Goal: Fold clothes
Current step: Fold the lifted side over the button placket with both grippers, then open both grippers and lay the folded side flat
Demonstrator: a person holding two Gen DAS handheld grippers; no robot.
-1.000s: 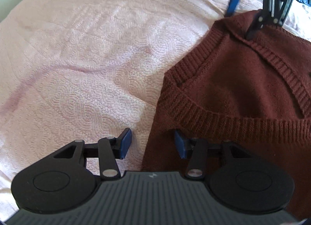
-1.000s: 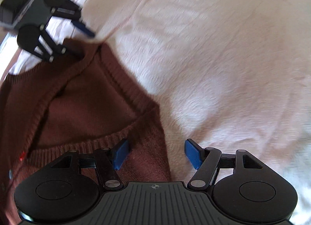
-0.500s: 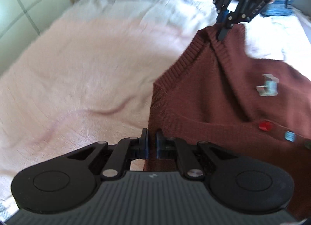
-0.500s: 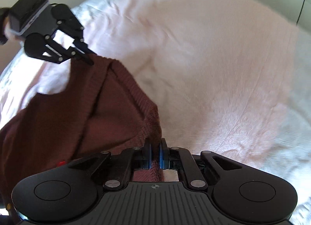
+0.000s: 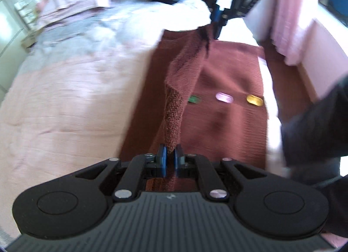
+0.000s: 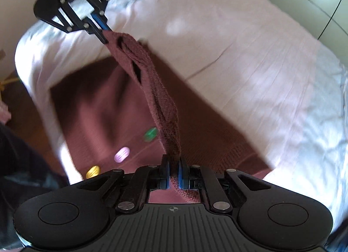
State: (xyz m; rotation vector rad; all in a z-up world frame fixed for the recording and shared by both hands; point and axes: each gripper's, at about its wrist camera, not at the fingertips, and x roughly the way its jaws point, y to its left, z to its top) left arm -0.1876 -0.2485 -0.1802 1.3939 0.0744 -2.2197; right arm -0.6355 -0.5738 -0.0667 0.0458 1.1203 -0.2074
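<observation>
Both grippers have the sweater (image 5: pixel 230 82) off the bed (image 5: pixel 65 104) by one edge. The left hand-held gripper (image 5: pixel 170 160) is clamped on the knit at one end of that edge, and the right hand-held gripper (image 6: pixel 173 173) is clamped on it at the other, so a ridge of maroon fabric runs taut between them. The rest of the sweater hangs below and drapes onto the pink bedspread near the side of the bed. Three coloured buttons show on the lower panel: green (image 6: pixel 150 134), pink (image 6: pixel 122 154) and yellow (image 6: pixel 92 171). Both views are smeared, so the finer lie of the cloth is hard to read.

To my eye this is the lift-and-carry part of a fold: the edge is gripped and raised but not yet laid over anything. The next move seems to call for the two grippers travelling together, keeping the edge level and stretched, and bringing it across the button panel so it lands square on the opposite edge. If one end runs ahead, I would expect the fold to come out skewed. The knit looks soft and heavy, so it will likely sag in the middle unless the tension holds until it touches down.
</observation>
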